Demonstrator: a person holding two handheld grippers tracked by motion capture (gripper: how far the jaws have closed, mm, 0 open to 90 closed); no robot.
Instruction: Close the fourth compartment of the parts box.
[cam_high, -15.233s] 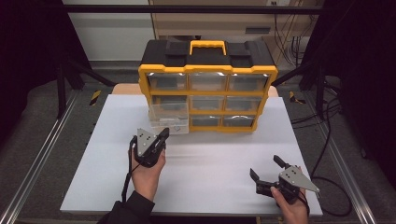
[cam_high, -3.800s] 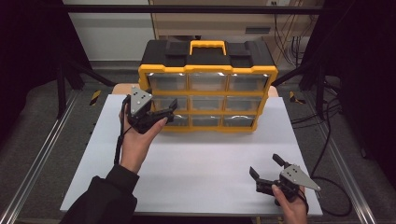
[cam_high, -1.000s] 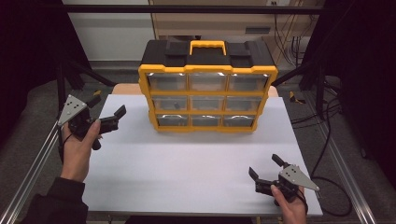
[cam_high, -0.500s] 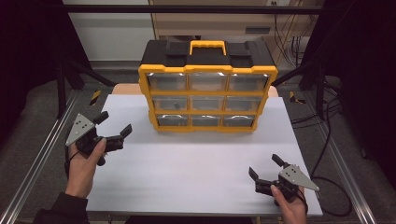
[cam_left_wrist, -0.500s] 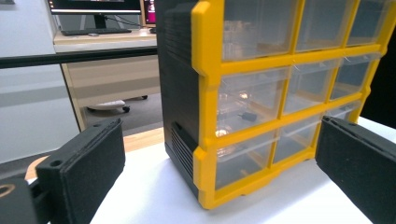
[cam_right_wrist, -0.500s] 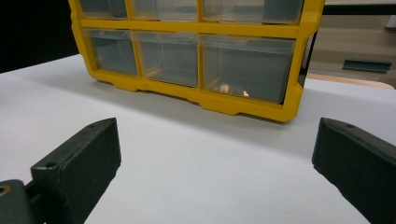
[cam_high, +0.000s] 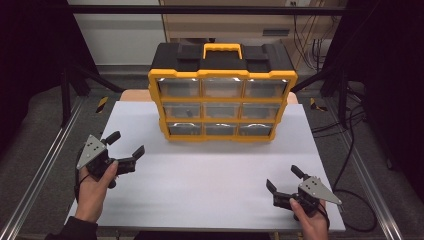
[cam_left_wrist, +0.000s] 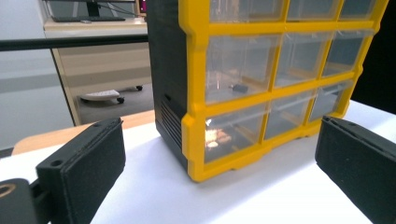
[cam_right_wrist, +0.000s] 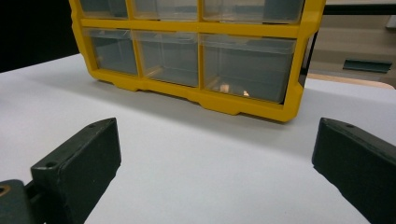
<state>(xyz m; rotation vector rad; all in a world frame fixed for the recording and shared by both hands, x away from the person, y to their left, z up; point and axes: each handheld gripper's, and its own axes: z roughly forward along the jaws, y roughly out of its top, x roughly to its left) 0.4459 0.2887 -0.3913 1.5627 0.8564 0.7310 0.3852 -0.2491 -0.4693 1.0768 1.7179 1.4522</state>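
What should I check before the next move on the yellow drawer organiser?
1. Left gripper open, holding nothing: ok.
2. Right gripper open, holding nothing: ok.
3. All nine clear drawers of the yellow-and-black plastic drawer organiser flush with the frame: ok.
4. White tabletop bare between grippers and organiser: ok.
5. Small dark part in the middle-left drawer: present; what it is, cannot tell.

Two black fingers spread wide, nothing between them, low over the white counter. Ahead, standing on it, a yellow-framed drawer cabinet with clear drawers shut, well apart.
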